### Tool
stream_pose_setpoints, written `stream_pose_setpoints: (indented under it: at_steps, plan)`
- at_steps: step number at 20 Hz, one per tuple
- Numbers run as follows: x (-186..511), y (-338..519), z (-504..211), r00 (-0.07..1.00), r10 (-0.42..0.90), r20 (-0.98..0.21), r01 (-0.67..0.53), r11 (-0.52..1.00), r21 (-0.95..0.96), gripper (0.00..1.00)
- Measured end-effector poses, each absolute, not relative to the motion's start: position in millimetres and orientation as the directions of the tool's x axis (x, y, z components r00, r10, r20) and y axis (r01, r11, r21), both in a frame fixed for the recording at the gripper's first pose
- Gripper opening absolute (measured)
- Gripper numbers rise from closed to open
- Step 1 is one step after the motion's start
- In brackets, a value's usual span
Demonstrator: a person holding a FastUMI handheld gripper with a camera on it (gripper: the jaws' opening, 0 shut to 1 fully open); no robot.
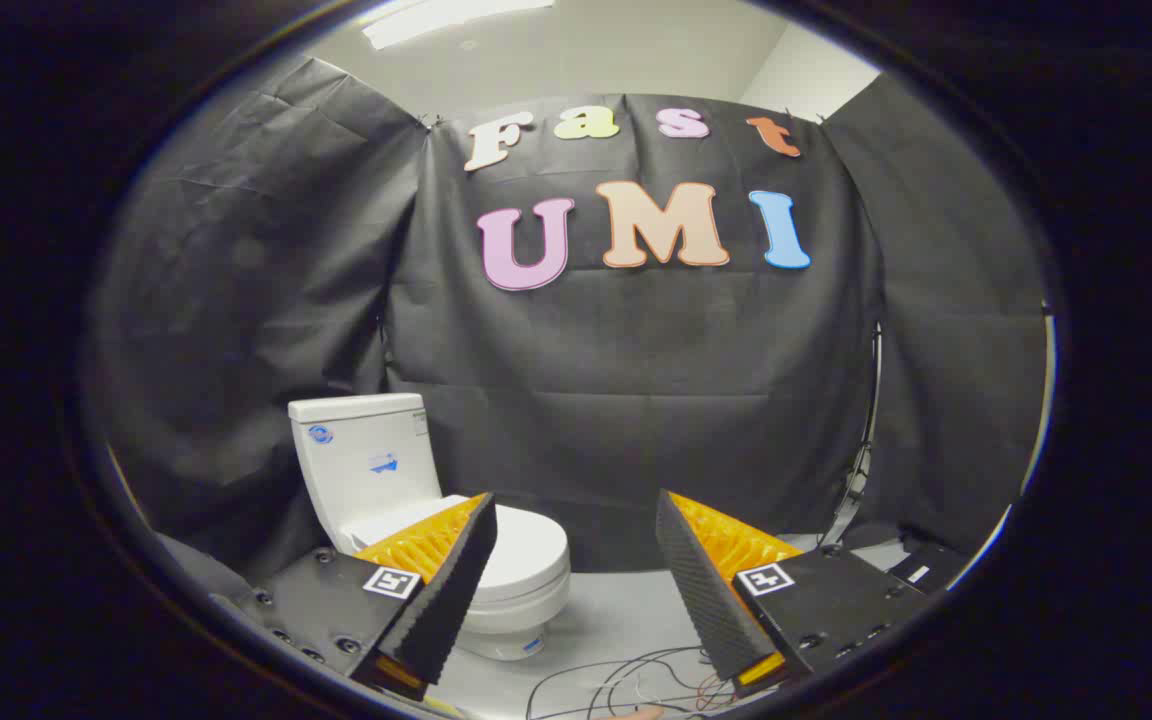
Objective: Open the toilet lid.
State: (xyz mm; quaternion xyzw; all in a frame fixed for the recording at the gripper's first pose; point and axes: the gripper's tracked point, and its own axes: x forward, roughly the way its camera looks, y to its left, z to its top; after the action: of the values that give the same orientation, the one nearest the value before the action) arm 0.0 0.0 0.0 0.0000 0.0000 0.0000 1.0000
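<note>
A white toilet (376, 470) stands on the floor against the black cloth wall, beyond my left finger. Its lid (526, 550) lies flat and closed over the bowl, partly hidden behind that finger. The tank (361, 455) rises behind the lid. My gripper (576, 510) is open, fingers spread wide with nothing between them. It hangs some way back from the toilet, and the lid's front edge lies just past the left fingertip (481, 510).
Loose thin cables (626, 680) lie on the pale floor below and between the fingers. A stand with a cable (861, 470) runs up the cloth wall beyond the right finger. Open floor stretches right of the toilet.
</note>
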Motion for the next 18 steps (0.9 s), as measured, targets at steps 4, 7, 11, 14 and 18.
stream_pose_setpoints:
  at_steps: [4, 7, 11, 14, 18]
  plan:
    - [1, -2, 0, 1.000, -0.004, 0.002, 0.004, 1.000, 0.001, 0.99]
    - [9, 0, -3, 1.000, -0.008, 0.001, 0.008, 1.000, 0.005, 0.99]
    - [65, -2, -4, 1.000, -0.025, -0.016, 0.025, 0.999, -0.020, 0.99]
    - [96, 15, -4, 1.000, -0.009, 0.014, 0.008, 0.999, 0.040, 0.98]
    - [112, 41, -13, 0.999, -0.037, -0.009, 0.037, 0.999, 0.036, 0.98]
